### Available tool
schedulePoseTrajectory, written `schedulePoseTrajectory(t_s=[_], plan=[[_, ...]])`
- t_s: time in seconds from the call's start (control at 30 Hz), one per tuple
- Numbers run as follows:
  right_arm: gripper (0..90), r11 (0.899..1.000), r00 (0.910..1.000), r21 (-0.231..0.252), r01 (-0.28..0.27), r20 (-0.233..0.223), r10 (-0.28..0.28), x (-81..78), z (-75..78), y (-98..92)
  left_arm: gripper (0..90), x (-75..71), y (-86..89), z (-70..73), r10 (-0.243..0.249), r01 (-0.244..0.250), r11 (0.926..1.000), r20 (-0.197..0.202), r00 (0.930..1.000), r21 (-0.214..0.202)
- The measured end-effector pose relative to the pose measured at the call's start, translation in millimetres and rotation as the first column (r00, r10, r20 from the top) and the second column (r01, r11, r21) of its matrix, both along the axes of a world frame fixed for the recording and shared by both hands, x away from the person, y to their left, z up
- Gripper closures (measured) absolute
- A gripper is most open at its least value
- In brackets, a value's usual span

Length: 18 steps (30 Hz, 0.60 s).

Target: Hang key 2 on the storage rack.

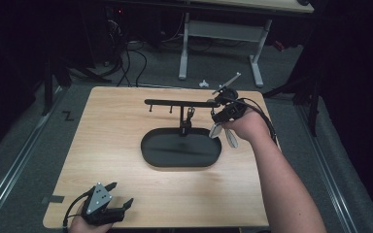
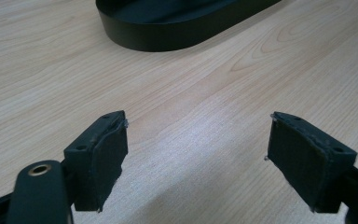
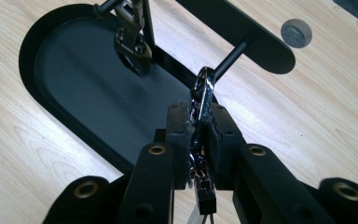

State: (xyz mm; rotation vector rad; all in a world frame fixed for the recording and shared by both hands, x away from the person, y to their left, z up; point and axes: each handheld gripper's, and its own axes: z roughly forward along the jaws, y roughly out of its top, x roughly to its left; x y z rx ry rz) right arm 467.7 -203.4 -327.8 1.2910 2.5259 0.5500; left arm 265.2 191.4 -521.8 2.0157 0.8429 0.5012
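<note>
1. We've got the right gripper (image 3: pixel 200 135) pinching a metal keyring (image 3: pixel 203 93) right at a peg on the rack (image 3: pixel 242 35), over the tray (image 3: pixel 42 42) edge.
2. Our left gripper (image 2: pixel 196 154) sits spread wide, low over the table (image 2: pixel 191 93).

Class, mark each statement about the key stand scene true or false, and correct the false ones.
1. The right hand-held gripper is shut on a metal keyring. True.
2. The left hand-held gripper holds a key. False: its jaws stand open over bare table.
3. The black tray is oval. True.
4. The stand's pegs carry nothing. False: a clasp hangs from one peg.
</note>
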Motion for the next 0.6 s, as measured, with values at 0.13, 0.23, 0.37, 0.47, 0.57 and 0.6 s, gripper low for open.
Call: schedulePoseTrajectory(t_s=[0.13,0.23,0.37,0.47,0.57,0.6], plan=[[80.0,1.000,0.9999,-0.004,0.013,0.002,-0.013,2.8,-3.0,-2.8,20.6,0.1,0.0,-0.4,0.000,0.000,1.0000,-0.002,1.0000,0.001],[79.5,1.000,0.9998,-0.010,0.010,0.017,-0.009,4.8,-7.4,-3.5,20.6,0.1,-0.8,-1.2,-0.001,0.001,1.0000,0.003,1.0000,0.000],[74.3,0.999,0.9987,-0.033,0.029,0.042,-0.028,7.6,-14.5,-2.8,20.6,0.0,-0.6,-1.0,-0.003,0.003,1.0000,0.004,1.0000,0.004],[72.0,0.998,0.9968,-0.027,0.060,0.055,-0.058,8.6,-18.3,-4.5,20.6,0.1,-0.3,-1.0,0.001,-0.001,1.0000,0.001,1.0000,-0.001],[68.1,0.998,0.9965,-0.023,0.066,0.053,-0.064,7.9,-22.8,-6.9,20.6,0.3,-0.4,-1.1,0.000,0.000,1.0000,0.001,1.0000,0.004],[66.1,0.997,0.9965,-0.023,0.068,0.050,-0.067,7.0,-24.3,-7.9,20.6,0.4,-0.6,-1.3,0.000,-0.001,1.0000,0.004,1.0000,0.003]])
